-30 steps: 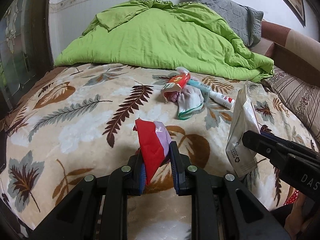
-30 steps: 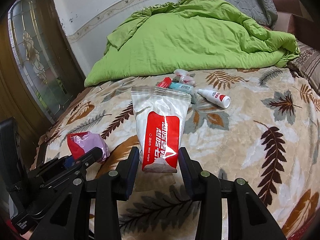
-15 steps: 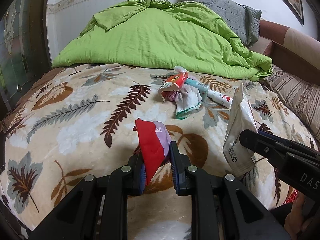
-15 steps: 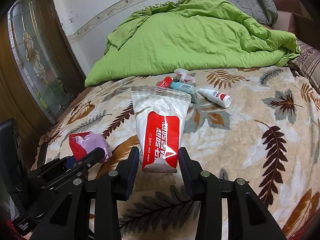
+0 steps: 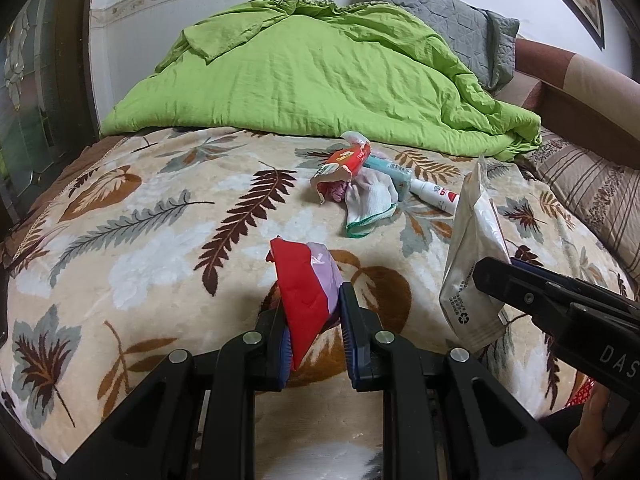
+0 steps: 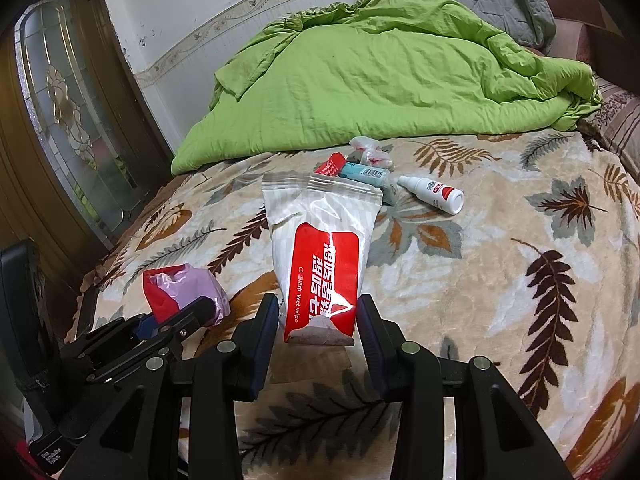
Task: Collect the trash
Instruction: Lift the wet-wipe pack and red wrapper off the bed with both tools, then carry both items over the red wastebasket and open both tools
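Both pairs of jaws are seen pressed against trash, each held up above a leaf-patterned blanket (image 5: 120, 248) spread over a bed. On the left, the left gripper (image 5: 313, 334) is closed narrowly on a crumpled red and lilac wrapper (image 5: 308, 286), which is pinched upright between the black fingers (image 5: 356, 332); from the right wrist view the same wrapper (image 6: 182, 288) is seen sticking out beyond that gripper's tip. To its right, the right gripper (image 6: 318, 320) is set wider, and a white wet wipe pack (image 6: 320, 256) with a red label is held by its lower end between the two fingers; in the left wrist view the pack (image 5: 474, 264) is seen edge-on, rising from the gripper tip. Farther back, near the middle of the blanket, a small heap of litter is seen: a red and white packet (image 5: 344, 162), a white sock with green trim (image 5: 370, 204), a pale blue tube (image 6: 366, 172), and, just beside them to the right, a white spray bottle (image 6: 434, 194) lying on its side. Behind the heap, a rumpled green duvet (image 5: 320, 80) is piled against the wall, with a grey quilted pillow (image 5: 448, 28) at its far right.
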`<action>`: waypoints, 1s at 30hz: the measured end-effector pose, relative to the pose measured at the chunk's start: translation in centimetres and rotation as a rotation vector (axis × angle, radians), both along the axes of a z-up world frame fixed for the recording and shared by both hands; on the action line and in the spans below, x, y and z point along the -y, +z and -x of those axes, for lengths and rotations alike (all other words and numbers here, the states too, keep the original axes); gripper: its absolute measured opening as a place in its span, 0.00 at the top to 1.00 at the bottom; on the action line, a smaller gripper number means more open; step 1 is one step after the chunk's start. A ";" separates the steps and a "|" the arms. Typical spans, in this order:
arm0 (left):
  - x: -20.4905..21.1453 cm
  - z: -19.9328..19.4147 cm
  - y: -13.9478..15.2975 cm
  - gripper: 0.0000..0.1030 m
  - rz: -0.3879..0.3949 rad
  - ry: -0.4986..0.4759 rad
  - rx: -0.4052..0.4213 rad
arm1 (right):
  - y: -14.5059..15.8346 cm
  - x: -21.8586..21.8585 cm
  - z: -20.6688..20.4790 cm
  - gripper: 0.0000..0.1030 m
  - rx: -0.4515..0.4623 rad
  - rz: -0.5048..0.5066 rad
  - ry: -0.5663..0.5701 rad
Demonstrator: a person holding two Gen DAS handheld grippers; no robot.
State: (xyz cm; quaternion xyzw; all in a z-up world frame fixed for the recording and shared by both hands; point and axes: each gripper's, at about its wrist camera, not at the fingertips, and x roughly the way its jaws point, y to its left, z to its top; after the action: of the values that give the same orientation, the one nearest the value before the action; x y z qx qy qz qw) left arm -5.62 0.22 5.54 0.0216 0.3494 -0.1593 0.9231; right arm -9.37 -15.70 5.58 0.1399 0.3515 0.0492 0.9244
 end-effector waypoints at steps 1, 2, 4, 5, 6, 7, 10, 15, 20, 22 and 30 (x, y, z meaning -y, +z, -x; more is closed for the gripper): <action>0.0 0.0 0.0 0.81 -0.001 0.001 0.000 | 0.0 -0.1 0.0 0.58 0.000 -0.002 0.000; 0.0 0.0 0.0 0.81 0.000 0.000 0.000 | 0.0 -0.1 0.1 0.58 0.001 -0.007 -0.001; 0.2 0.1 0.0 0.81 0.005 -0.006 0.001 | 0.0 -0.3 0.2 0.58 0.004 -0.011 -0.004; 0.3 0.2 0.1 0.81 0.007 -0.009 0.001 | 0.0 -0.3 0.3 0.58 0.004 -0.014 -0.006; 0.3 0.2 0.1 0.81 0.012 -0.016 -0.002 | 0.1 -0.4 0.4 0.58 0.002 -0.020 -0.007; 0.2 0.2 0.2 0.81 0.020 -0.026 -0.005 | 0.1 -0.1 0.5 0.58 -0.001 -0.030 -0.007; 0.9 0.7 0.8 0.81 0.043 -0.075 -0.001 | 0.4 1.4 1.3 0.58 -0.018 -0.106 -0.026; 2.6 2.3 2.3 0.81 0.114 -0.189 -0.029 | 2.3 5.3 4.2 0.58 -0.014 -0.182 -0.095; 6.1 4.5 4.0 0.81 0.160 -0.321 -0.052 | 4.1 9.4 9.4 0.58 0.012 -0.184 -0.177; 7.9 5.7 4.7 0.81 0.175 -0.381 -0.065 | 4.3 11.1 12.0 0.58 0.001 -0.183 -0.218; 16.0 12.0 6.4 0.81 0.163 -0.644 -0.078 | 4.6 17.4 21.8 0.58 -0.045 -0.140 -0.406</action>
State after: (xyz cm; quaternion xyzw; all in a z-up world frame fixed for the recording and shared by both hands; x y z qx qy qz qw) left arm -17.63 -15.78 11.89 0.0507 0.3459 -0.4709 0.8100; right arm -31.15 -33.15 10.18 0.2728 0.3325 -0.1170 0.8952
